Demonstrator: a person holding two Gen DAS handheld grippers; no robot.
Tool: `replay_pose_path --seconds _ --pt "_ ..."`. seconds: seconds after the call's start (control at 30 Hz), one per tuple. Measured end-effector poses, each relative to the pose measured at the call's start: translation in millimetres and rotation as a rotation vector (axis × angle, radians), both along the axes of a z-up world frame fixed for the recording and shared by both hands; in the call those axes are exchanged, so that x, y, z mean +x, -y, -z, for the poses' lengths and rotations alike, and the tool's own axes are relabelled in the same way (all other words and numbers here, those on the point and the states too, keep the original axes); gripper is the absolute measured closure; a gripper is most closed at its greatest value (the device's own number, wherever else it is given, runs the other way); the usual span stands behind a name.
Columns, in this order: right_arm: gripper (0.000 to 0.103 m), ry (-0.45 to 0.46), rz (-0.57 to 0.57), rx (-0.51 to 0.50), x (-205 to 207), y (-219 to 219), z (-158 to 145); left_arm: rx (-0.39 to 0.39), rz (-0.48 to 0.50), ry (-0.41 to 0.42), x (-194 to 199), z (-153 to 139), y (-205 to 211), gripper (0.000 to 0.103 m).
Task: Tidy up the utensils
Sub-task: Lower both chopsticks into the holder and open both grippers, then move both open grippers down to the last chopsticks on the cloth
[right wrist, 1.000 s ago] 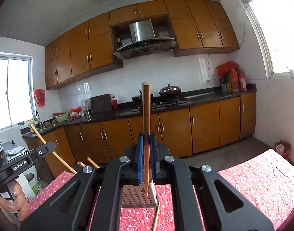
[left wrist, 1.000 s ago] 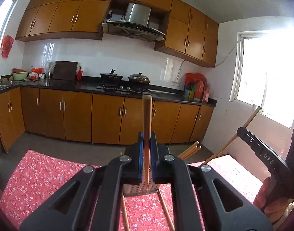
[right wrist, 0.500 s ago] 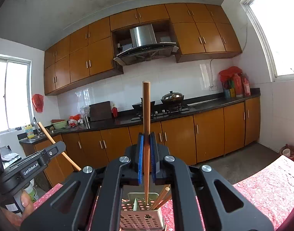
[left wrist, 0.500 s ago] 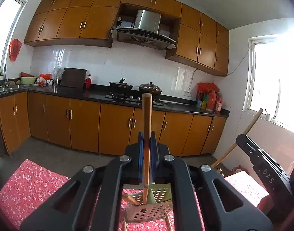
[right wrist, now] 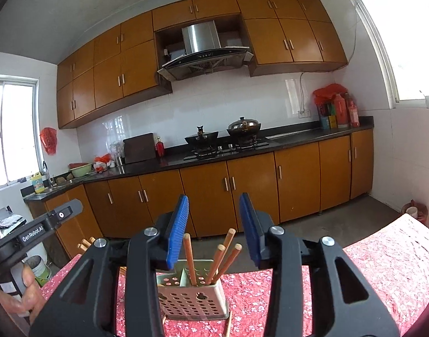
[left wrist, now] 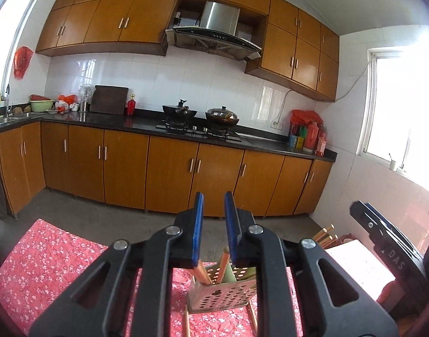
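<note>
A perforated metal utensil holder (right wrist: 190,295) stands on the red floral tablecloth (right wrist: 369,264) with several wooden chopsticks (right wrist: 224,255) standing in it. My right gripper (right wrist: 213,230) is open and empty just above the holder. My left gripper (left wrist: 214,224) is open and empty above the same holder (left wrist: 223,295), where chopsticks (left wrist: 221,264) stick up. More chopsticks (left wrist: 186,323) lie on the cloth beside the holder's base. Each gripper shows at the edge of the other's view.
Wooden kitchen cabinets (right wrist: 242,185) and a dark counter with a stove and pots (right wrist: 223,140) run along the far wall beyond the table. Several wooden stick ends (left wrist: 325,234) show past the table's right side. A white bucket (right wrist: 39,269) stands on the floor at left.
Both grippers held a chopstick upright over the holder; both have opened and the chopsticks now stand in the holder. Both views have tilted up and back a little.
</note>
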State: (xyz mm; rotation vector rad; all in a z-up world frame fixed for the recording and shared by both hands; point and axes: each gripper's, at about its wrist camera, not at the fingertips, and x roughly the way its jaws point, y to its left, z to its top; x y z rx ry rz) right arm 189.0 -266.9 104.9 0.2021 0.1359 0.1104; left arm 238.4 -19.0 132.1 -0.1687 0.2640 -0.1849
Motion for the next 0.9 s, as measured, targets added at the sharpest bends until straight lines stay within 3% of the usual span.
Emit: replay_pose_path --seconds 0.1,0.23,0.4,0.53,0.7,0.83,0.9 --pt "0.064 -0.044 0.020 -0.012 -19 10 8 -0.001 -0.025 0.001 -24 -1 -14 0.080" --pt "0.064 -0.215 0.017 -0.034 -33 19 44 0.032 -0.069 -0.051 -55 20 -35 0.076" --pt "0.065 -0.483 -0.045 -0.039 -32 8 119 0.088 -0.100 -0.213 -74 86 -54 0.076" --pt "0.075 -0.650 -0.120 -0.028 -26 -14 173 0.094 -0.095 -0.362 -75 140 -65 0.076" --pt "0.080 -0.727 -0.151 -0.031 -25 -41 202 0.079 -0.082 -0.470 -78 183 -69 0.076" --pt "0.080 -0.747 -0.157 -0.070 -25 -51 213 0.084 -0.071 -0.494 -78 193 -64 0.076" --pt "0.088 -0.737 -0.149 -0.094 -27 -53 215 0.083 -0.059 -0.498 -76 195 -62 0.076"
